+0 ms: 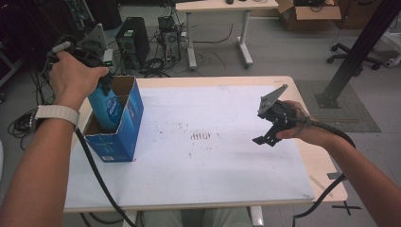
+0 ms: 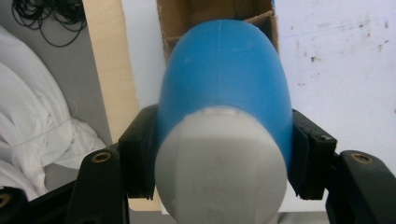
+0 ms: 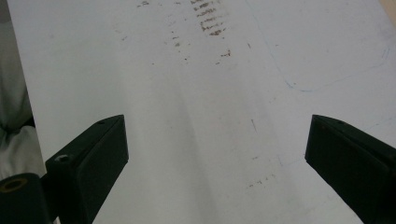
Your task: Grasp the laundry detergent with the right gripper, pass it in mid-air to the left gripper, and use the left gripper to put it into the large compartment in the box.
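Observation:
A blue bottle (image 1: pixel 106 108) with a white cap (image 2: pixel 219 172) hangs upright, its lower part down inside an open blue cardboard box (image 1: pixel 124 124) at the table's left edge. My left gripper (image 1: pixel 97 78) is shut on the bottle near its top, with both black pads (image 2: pixel 140 154) pressed against its sides. Looking along the jaws, the bottle (image 2: pixel 223 79) points into the box's brown inside (image 2: pixel 187 14). My right gripper (image 1: pixel 269 135) hovers over the right half of the table, open, with nothing between its fingers (image 3: pixel 93 158).
The white table top (image 1: pixel 213 156) carries brown scuff marks (image 1: pixel 201 135) at its middle. A black cable (image 1: pixel 94 170) trails from the left gripper across the front left. Beyond the table stand a computer tower (image 1: pixel 132 40), a desk and a black post (image 1: pixel 354 56).

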